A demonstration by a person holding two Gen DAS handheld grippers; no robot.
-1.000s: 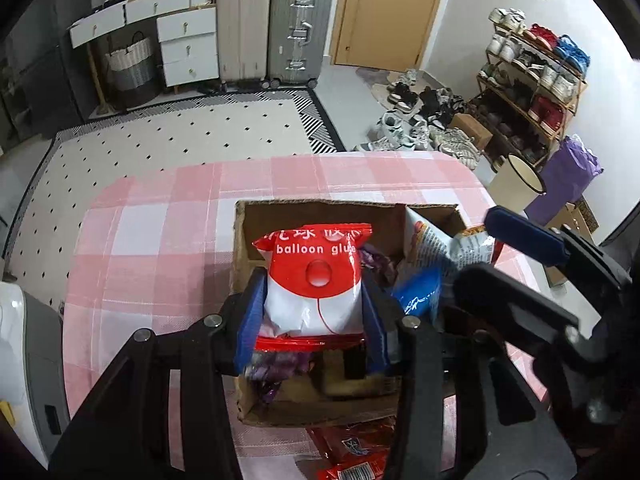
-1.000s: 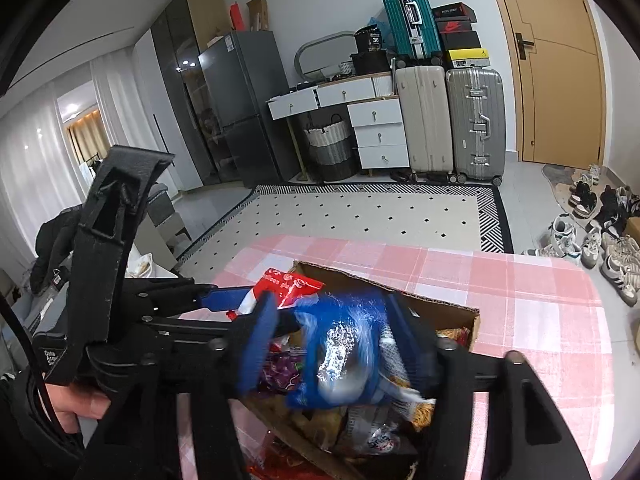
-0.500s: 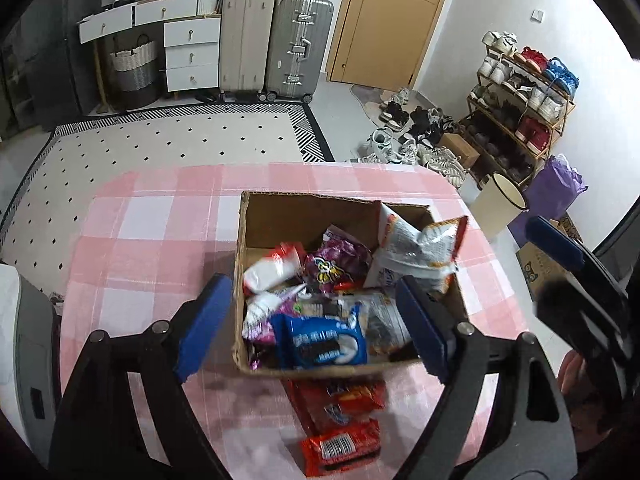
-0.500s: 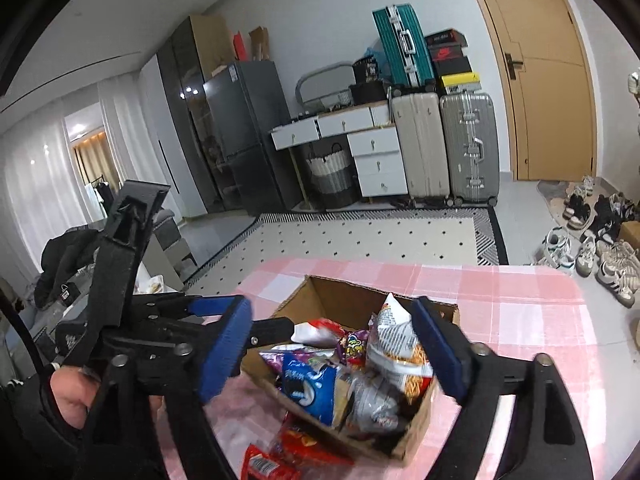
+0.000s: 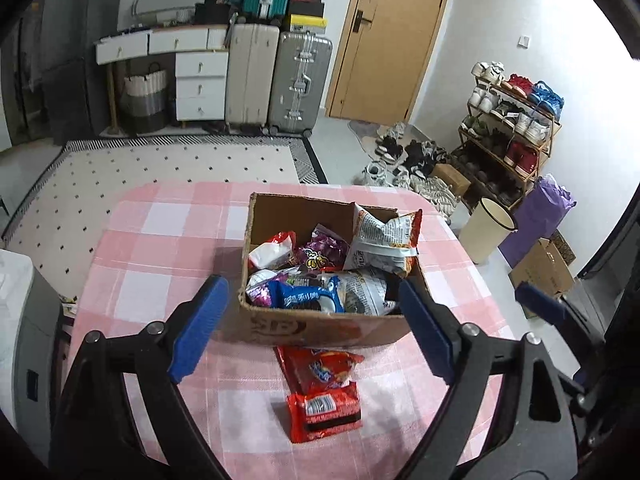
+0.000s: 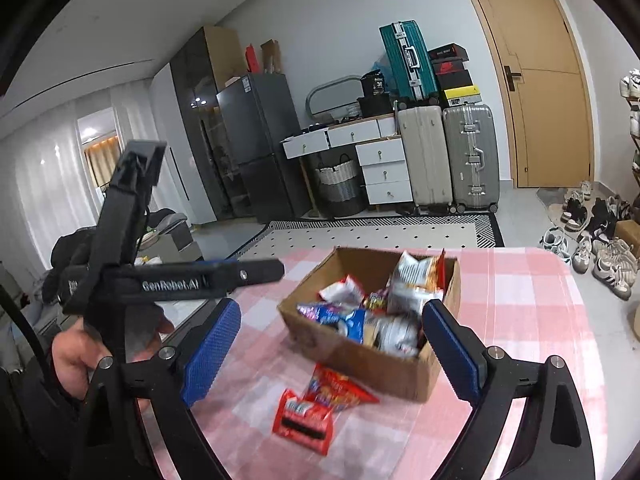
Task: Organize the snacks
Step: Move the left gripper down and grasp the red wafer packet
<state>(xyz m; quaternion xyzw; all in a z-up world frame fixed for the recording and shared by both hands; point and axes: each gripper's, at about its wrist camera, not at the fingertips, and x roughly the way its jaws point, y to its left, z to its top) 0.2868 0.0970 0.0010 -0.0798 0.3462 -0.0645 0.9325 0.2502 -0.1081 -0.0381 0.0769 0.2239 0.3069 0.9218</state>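
An open cardboard box (image 5: 320, 326) (image 6: 360, 356) stands mid-table, holding several snack packs: a blue cookie pack (image 5: 308, 298), a white-and-red chip bag (image 5: 384, 240), a purple bag (image 5: 324, 254) and a red-and-white packet (image 5: 270, 254). Two red packets (image 5: 316, 364) (image 5: 324, 412) lie on the cloth in front of the box, also visible as red packets (image 6: 316, 404) in the right wrist view. My left gripper (image 5: 311, 282) hovers before the box, jaws opening, nothing between them. My right gripper (image 6: 331, 305) is likewise opening and empty, to the box's near right.
The table wears a pink checked cloth (image 5: 160, 248) with rounded edges. A hand (image 6: 72, 356) holds the left tool at the left of the right wrist view. On the floor to the right stand a cream bin (image 5: 490, 232), shoes and a shoe rack (image 5: 516, 128).
The left gripper let go of the red-and-white packet and the right let go of the blue pack; both now lie in the box. Both grippers opened wide and drew back.
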